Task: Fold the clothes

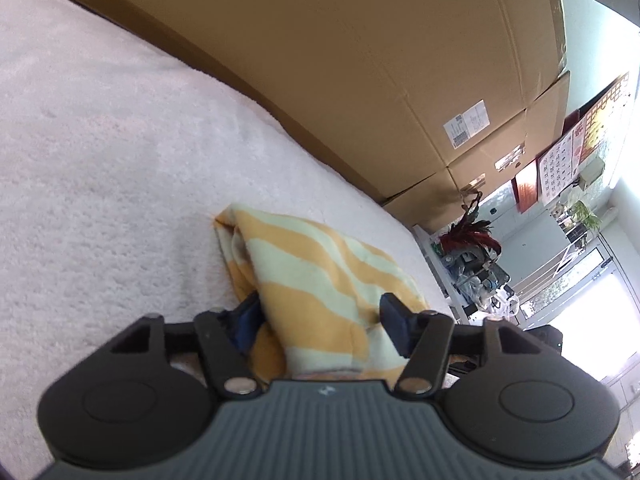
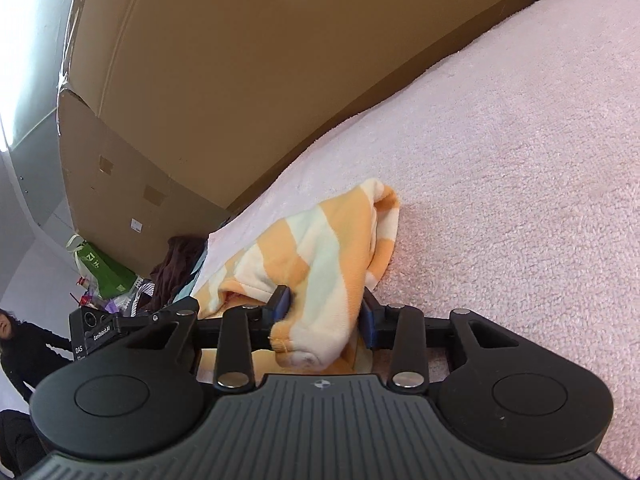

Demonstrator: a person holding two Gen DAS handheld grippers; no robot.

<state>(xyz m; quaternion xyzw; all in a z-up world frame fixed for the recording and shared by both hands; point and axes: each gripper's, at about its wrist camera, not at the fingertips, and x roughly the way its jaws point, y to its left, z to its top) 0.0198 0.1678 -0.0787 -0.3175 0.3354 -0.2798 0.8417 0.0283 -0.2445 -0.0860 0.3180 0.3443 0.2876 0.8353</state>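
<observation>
An orange and pale green striped garment [image 1: 320, 264] lies in a folded bundle on a pale pink fluffy blanket [image 1: 100, 160]. My left gripper [image 1: 322, 312] stands open, its fingers wide apart on either side of the garment's near end, with cloth filling the gap. In the right wrist view the same garment [image 2: 320, 248] shows from its other side. My right gripper [image 2: 325, 306] is shut on a rolled thick edge of it, which bulges out toward the camera. The left gripper's camera housing [image 2: 94, 330] shows at the left, beyond the garment.
Large cardboard boxes [image 1: 340, 60] stand like a wall along the blanket's far edge. A dark pile of clothes [image 2: 176, 260] and a green bag [image 2: 104, 268] lie past the blanket's end. A person in black [image 2: 20, 344] is at the far left. Shelves and clutter [image 1: 472, 256] are at the right.
</observation>
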